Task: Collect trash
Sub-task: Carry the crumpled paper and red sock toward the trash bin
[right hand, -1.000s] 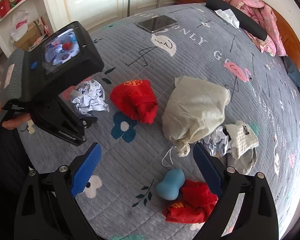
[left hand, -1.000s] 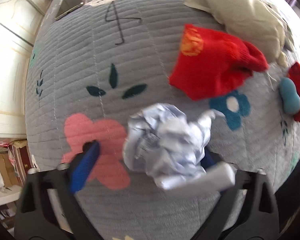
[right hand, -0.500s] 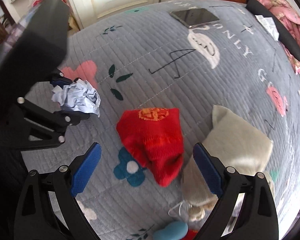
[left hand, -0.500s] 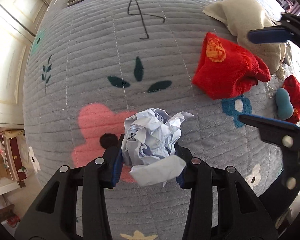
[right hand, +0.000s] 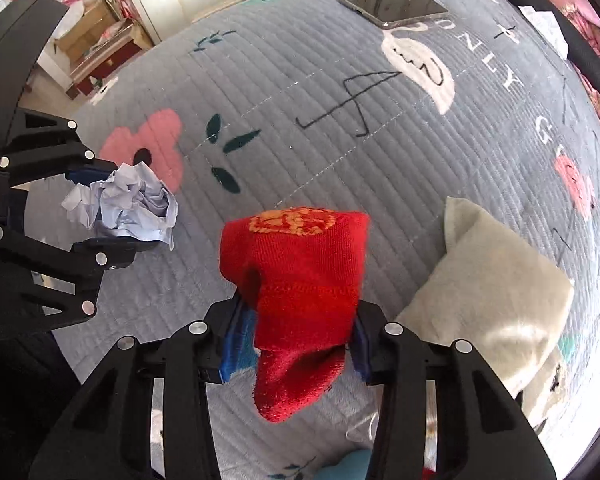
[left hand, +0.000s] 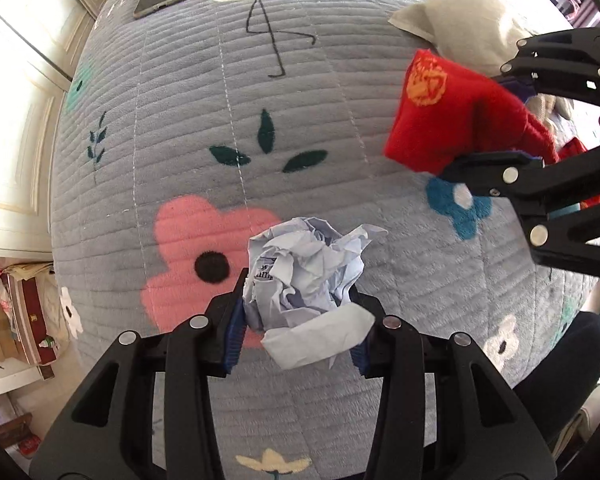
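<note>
the left tongs (left hand: 298, 320) squeeze a paper ball (left hand: 304, 276); the right tongs (right hand: 294, 344) pinch a red sock (right hand: 300, 280), maybe lifted off the blanket (right hand: 340, 80).

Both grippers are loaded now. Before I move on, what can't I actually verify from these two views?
- Printed text on the crumpled paper: left wrist view, too creased to read.
- Where the trash goes: no bin in either view.
- Teal object: right wrist view, cut off by the bottom edge and the right gripper.
- Red sock toe end: left wrist view, behind the gripper's frame.
</note>
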### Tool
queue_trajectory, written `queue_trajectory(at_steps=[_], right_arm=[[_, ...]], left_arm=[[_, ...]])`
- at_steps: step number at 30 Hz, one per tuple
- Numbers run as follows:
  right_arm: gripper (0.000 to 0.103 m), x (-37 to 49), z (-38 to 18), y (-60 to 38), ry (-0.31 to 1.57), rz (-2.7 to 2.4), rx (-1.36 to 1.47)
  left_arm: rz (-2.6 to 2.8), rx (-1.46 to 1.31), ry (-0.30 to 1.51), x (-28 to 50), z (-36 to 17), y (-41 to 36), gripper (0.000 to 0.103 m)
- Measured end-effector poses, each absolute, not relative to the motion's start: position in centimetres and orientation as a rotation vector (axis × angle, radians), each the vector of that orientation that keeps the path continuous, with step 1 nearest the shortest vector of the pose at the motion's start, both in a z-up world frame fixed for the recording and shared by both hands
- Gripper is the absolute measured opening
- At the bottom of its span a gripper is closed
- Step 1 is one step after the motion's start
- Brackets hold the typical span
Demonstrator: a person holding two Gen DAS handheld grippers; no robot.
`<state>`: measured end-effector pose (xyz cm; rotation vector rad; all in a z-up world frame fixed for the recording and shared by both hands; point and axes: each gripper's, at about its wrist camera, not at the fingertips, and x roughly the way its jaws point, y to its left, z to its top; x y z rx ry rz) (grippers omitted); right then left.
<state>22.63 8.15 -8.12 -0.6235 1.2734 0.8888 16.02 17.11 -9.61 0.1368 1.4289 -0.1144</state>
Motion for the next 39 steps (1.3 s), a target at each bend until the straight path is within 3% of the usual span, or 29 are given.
queue_trajectory(at_steps=[20,39], right_arm=[[0.043,14.3,-2.6,-1.6,1.266,0.821,-0.508],[0.045,9.4,-0.8,-14.1,1.264,0.632,-0.364]], left_arm=[[-0.27,0.317,1.392,8.7,-5.8,7.0,0.043],[-0.414,0.506,1.334,5.2,-3.5,-4.0,0.044]])
